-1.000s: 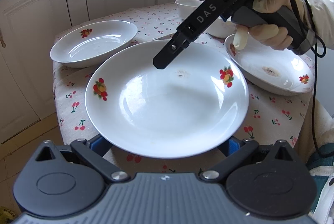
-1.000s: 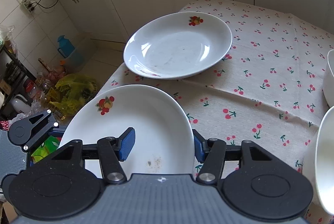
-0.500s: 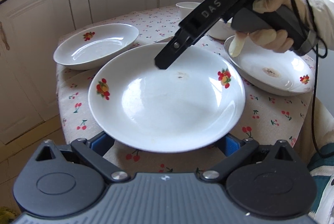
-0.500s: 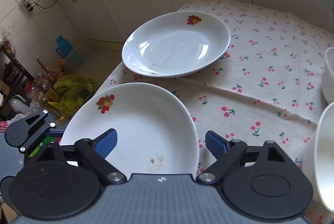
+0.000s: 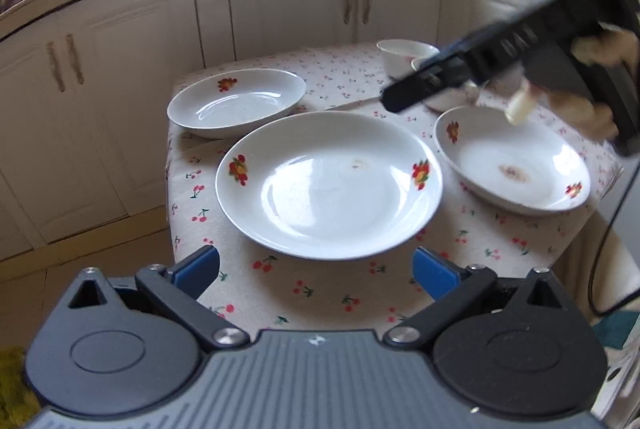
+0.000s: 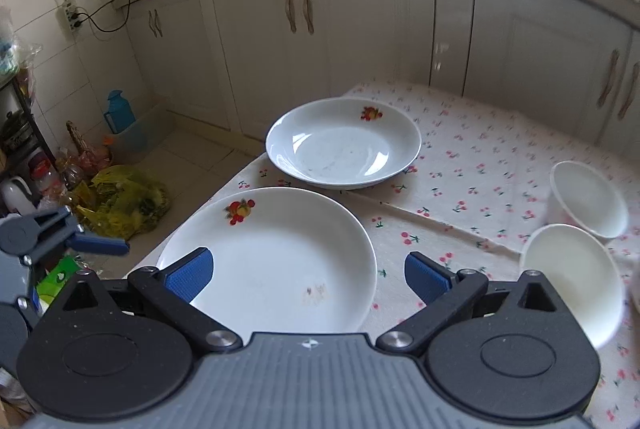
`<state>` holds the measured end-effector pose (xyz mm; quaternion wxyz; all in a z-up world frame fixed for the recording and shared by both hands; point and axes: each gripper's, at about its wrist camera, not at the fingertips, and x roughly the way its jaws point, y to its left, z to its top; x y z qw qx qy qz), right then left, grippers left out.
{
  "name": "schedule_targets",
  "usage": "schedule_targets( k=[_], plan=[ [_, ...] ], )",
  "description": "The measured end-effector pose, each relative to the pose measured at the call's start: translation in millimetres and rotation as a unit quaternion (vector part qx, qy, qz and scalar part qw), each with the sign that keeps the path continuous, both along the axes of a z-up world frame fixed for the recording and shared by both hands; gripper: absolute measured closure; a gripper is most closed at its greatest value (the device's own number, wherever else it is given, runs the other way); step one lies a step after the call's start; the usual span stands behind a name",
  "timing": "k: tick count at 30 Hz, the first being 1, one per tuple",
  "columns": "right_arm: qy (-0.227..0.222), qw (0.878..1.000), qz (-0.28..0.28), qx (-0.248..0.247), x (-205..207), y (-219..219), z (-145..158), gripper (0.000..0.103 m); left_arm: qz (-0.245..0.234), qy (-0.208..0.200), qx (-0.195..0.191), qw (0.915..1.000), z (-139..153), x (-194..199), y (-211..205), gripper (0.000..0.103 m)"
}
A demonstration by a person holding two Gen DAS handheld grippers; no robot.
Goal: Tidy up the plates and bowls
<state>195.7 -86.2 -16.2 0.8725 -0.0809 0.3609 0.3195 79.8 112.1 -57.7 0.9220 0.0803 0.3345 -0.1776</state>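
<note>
My right tool (image 6: pixel 308 275) has just been spreading its pads and now stands wide apart with nothing gripped, above the near plate (image 6: pixel 272 257) that lies flat at the tabletop's (image 6: pixel 472 165) near edge; my left tool (image 5: pixel 316 271) is likewise apart and empty, just short of that plate (image 5: pixel 328 185). Beyond it, a second plate (image 6: pixel 344 143) sits by the far left corner, a third (image 5: pixel 512 165) lies toward the right edge, and two white bowls (image 6: pixel 576 229) stand close together further back on the right.

three plates (image 5: pixel 329 185) on the table (image 5: pixel 320 293), one far left, one right, two bowls (image 6: pixel 586 205) behind
</note>
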Motion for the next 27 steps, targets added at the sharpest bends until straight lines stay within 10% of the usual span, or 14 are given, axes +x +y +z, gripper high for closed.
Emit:
schedule_targets(
  k=[27],
  plan=[
    [-0.050,0.993,-0.106,-0.027,-125.9,-144.1,-39.2,0.000,-0.046,0.008,0.001,0.9989,22.4,-22.4,-111.0,0.001]
  ],
)
